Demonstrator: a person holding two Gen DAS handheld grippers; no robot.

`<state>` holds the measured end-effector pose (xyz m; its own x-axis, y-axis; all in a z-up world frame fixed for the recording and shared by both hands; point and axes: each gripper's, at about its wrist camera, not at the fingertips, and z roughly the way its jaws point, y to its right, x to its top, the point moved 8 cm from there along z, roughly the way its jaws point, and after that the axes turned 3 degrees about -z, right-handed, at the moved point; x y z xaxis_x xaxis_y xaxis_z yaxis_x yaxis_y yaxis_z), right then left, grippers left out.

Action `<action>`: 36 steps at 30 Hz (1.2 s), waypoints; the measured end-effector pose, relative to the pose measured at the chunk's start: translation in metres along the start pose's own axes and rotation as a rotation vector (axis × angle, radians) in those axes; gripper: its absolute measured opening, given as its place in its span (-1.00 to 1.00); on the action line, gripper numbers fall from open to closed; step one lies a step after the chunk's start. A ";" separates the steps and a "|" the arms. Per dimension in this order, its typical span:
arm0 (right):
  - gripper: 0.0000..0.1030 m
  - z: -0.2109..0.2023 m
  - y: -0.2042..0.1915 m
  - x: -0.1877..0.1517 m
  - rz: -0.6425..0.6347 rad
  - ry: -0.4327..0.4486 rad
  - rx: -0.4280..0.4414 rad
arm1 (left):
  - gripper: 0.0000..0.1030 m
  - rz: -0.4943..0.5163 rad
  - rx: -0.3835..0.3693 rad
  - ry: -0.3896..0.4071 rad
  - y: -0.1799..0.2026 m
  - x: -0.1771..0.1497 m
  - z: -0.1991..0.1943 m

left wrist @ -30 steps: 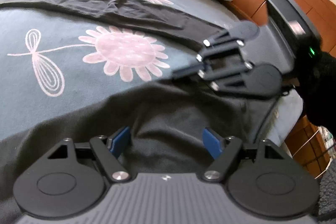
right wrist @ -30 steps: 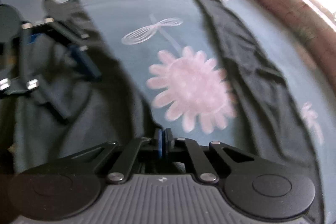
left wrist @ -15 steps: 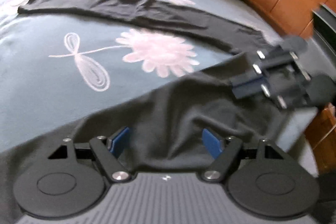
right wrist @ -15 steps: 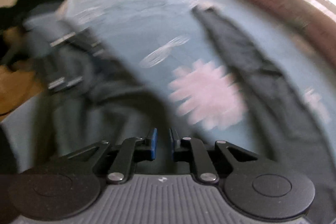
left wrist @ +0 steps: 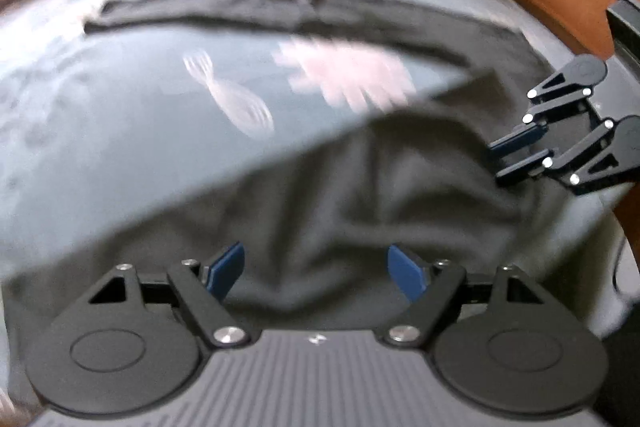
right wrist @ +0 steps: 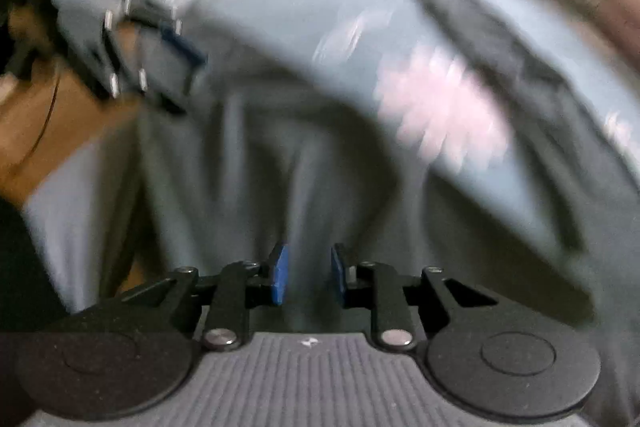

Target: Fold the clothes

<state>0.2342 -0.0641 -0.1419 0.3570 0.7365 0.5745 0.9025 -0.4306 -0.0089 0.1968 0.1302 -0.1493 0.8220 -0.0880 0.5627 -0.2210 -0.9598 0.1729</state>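
The right tongs have parted, released; left tongs gape wide, empty, over the dark garment bunched beneath both, long axis left-right.

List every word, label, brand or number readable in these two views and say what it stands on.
None can be read.
A small pale mark sits on the ribbed body of the left claw, too small to read.
The same kind of mark on the right claw, also unreadable.
The bedspread carries only blurred flower patterns, no text.
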 end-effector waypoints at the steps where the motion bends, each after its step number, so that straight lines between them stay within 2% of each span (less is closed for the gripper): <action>1: -0.46 0.005 0.005 0.014 0.016 0.032 -0.009 | 0.54 -0.021 -0.003 0.025 -0.003 0.008 0.003; 3: -0.45 0.019 0.015 0.038 0.042 0.073 -0.022 | 0.54 -0.084 -0.025 0.036 -0.010 0.016 0.012; 5: -0.45 0.032 0.024 0.059 0.071 0.106 -0.030 | 0.53 -0.145 -0.046 -0.014 -0.014 0.008 0.025; 7: -0.45 0.044 0.031 0.068 0.108 0.111 -0.013 | 0.54 -0.124 -0.056 -0.044 -0.010 -0.004 0.020; 10: -0.45 0.056 0.027 0.070 0.126 0.108 0.073 | 0.55 -0.121 -0.075 -0.066 -0.010 -0.013 0.008; 11: -0.45 0.060 0.023 0.072 0.124 0.108 0.103 | 0.55 -0.122 -0.079 -0.044 -0.014 -0.010 0.002; 13: -0.45 0.070 0.014 0.074 0.126 0.102 0.153 | 0.55 -0.132 -0.041 -0.004 -0.025 -0.003 -0.002; 15: -0.45 0.080 0.000 0.069 0.124 0.075 0.201 | 0.55 -0.137 -0.055 0.028 -0.027 0.004 0.001; 17: -0.20 0.086 -0.013 0.062 0.119 0.045 0.244 | 0.55 -0.142 -0.072 0.059 -0.028 0.010 0.004; 18: -0.14 0.083 -0.017 0.061 0.114 0.039 0.258 | 0.55 -0.145 -0.080 0.074 -0.028 0.013 0.005; 21: -0.11 0.075 -0.028 0.056 0.100 0.019 0.300 | 0.55 -0.153 -0.105 0.121 -0.030 0.023 0.009; 24: -0.11 0.073 -0.034 0.053 0.101 -0.012 0.361 | 0.55 -0.147 -0.190 0.147 -0.022 0.027 0.016; 25: -0.11 0.073 -0.035 0.052 0.097 -0.015 0.371 | 0.55 -0.155 -0.217 0.129 -0.021 0.025 0.021; 27: -0.14 0.070 -0.033 0.055 0.081 -0.018 0.365 | 0.55 -0.189 -0.224 0.055 -0.021 0.016 0.032; 30: -0.11 0.064 -0.026 0.063 0.055 -0.020 0.343 | 0.55 -0.221 -0.236 0.043 -0.022 0.006 0.024; 33: -0.12 0.063 -0.016 0.074 0.018 0.005 0.276 | 0.56 -0.287 -0.263 0.012 -0.029 -0.004 0.018; 36: -0.12 0.066 -0.002 0.084 0.079 0.044 0.309 | 0.55 -0.281 -0.251 0.001 -0.032 -0.010 0.013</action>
<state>0.2778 0.0331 -0.1477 0.4242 0.6809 0.5970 0.9053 -0.3016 -0.2993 0.2031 0.1587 -0.1712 0.8682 0.1706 0.4661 -0.1083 -0.8513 0.5134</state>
